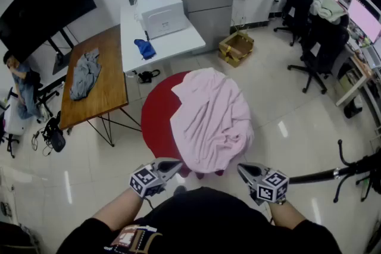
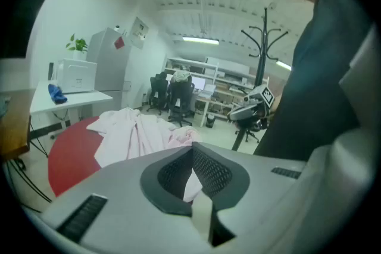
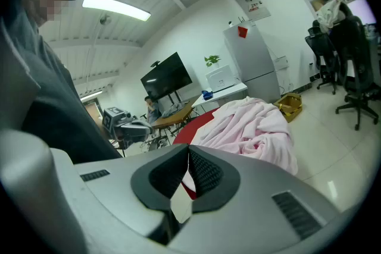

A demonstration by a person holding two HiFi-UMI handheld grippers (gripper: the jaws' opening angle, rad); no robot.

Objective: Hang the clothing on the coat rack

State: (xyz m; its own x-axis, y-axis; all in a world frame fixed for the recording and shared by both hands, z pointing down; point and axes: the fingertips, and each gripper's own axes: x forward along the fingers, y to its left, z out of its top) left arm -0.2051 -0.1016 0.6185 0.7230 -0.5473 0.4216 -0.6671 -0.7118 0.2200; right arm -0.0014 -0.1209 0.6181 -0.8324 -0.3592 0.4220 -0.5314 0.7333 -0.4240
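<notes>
A pale pink garment (image 1: 209, 119) lies crumpled over a round red table (image 1: 156, 116) in front of me; it shows too as the pink garment (image 2: 140, 131) in the left gripper view and the pink garment (image 3: 250, 128) in the right gripper view. The black coat rack (image 1: 351, 172) stands at the lower right, and its hooked top (image 2: 263, 38) rises beyond my body. My left gripper (image 1: 177, 166) is shut and empty, just short of the table's near edge. My right gripper (image 1: 241, 168) is likewise shut with nothing in it, near the garment's front hem.
A wooden table (image 1: 104, 86) with a grey cloth (image 1: 85, 73) stands at the left, beside a white desk (image 1: 172, 41) with a white box. A cardboard box (image 1: 236, 46) sits on the floor behind. Office chairs (image 1: 315, 44) and desks fill the right. A person sits at far left.
</notes>
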